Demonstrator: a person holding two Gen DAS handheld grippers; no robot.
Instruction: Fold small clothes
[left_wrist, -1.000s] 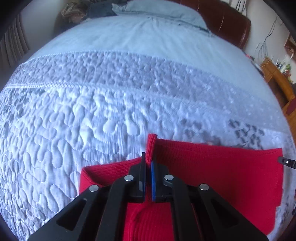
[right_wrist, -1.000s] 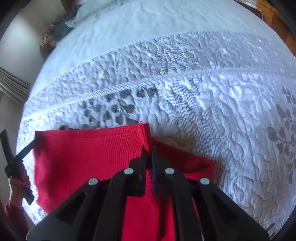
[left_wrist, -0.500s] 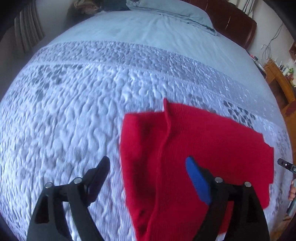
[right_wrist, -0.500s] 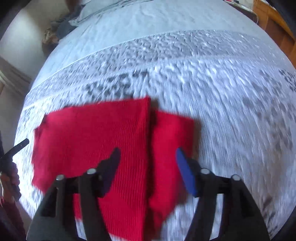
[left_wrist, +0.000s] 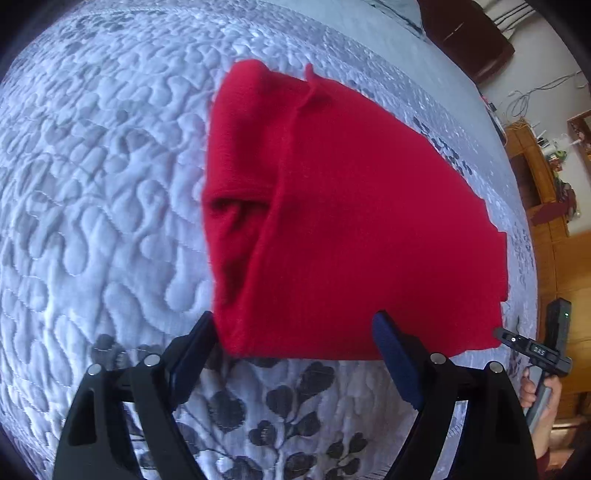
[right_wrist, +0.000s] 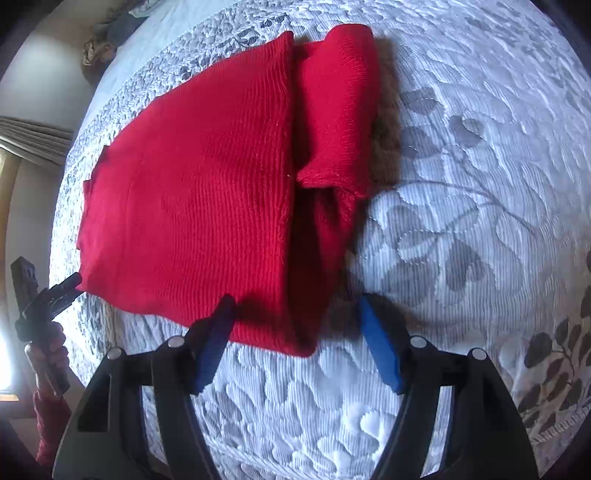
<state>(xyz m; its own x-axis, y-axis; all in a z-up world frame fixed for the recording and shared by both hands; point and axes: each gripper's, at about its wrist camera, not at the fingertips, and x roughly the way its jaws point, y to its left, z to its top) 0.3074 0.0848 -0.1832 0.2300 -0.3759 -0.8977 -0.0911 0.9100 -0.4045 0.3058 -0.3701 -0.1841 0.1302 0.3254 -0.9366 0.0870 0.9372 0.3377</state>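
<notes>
Your red ribbed knit garment (left_wrist: 369, 206) lies flat on the white quilted bedspread with grey leaf patterns (left_wrist: 92, 184), folded over itself into a rough rectangle with one broad top panel. Beside that panel, a narrower strip of the garment (right_wrist: 336, 110) sits doubled along one side, with a loose end showing partway down and some puckering beneath it.

Your left gripper (left_wrist: 295, 350) has its jaws wide apart and holds nothing, poised just at the garment's near edge. Your right gripper (right_wrist: 299, 332) is likewise spread and empty, near the corner closest to you.

By my reading, at least one fold is laid down and both grippers have let go. What seems left is tidying that side strip and probably one more fold to make a compact bundle.
</notes>
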